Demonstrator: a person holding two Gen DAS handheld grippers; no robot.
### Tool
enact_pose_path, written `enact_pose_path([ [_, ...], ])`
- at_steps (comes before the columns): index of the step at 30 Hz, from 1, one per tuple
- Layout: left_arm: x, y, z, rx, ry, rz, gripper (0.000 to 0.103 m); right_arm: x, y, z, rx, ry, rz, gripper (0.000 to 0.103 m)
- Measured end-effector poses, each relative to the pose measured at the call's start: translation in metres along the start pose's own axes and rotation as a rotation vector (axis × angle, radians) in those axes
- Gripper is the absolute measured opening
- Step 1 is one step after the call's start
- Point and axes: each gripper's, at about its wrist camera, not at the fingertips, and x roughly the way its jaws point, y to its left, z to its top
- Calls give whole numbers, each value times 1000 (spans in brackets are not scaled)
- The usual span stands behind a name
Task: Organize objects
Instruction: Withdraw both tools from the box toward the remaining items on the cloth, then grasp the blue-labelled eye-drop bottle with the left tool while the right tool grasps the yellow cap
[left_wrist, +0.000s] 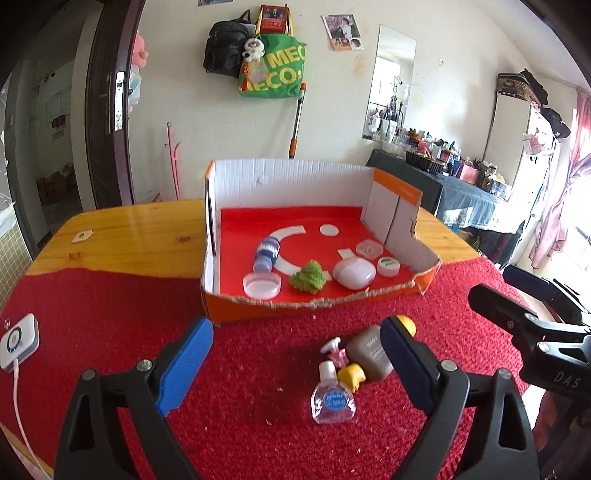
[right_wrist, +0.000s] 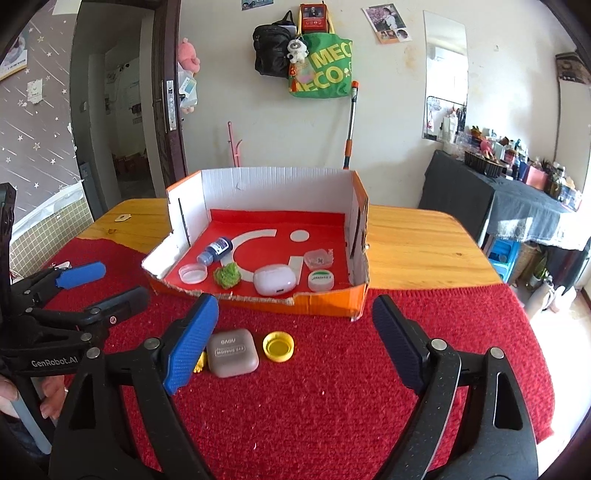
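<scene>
On red mat over desk (left_wrist: 122, 236), cut-down orange box (right_wrist: 321, 301) holds blue bottle (right_wrist: 216, 249), white earbud case (right_wrist: 274, 281), green clump (right_wrist: 227, 275). Outside it, on mat: grey case (right_wrist: 232, 352), yellow cap (right_wrist: 279, 346), clear bottle (left_wrist: 333, 400). Left hand-held gripper (left_wrist: 295, 363) and right hand-held gripper (right_wrist: 293, 343) both spread wide, holding nothing.

place: home, lived-in room | cues: bags (right_wrist: 306, 55) on wall, mirror (right_wrist: 445, 74), cluttered dresser (right_wrist: 517, 192), wooden table (right_wrist: 417, 243)
</scene>
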Motion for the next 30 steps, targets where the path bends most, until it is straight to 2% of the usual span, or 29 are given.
enact_pose_path([
  [4, 9, 1, -17, -8, 41, -3, 94, 2, -3, -19, 23, 9, -1, 86],
  [13, 27, 1, -44, -13, 134, -13, 94, 27, -13, -59, 108, 101, 4, 86],
  [21, 39, -4, -51, 0, 217, -38, 94, 32, -17, -62, 114, 119, 10, 86],
  [30, 49, -7, -48, 49, 237, 18, 94, 44, -22, -61, 126, 153, 30, 86],
])
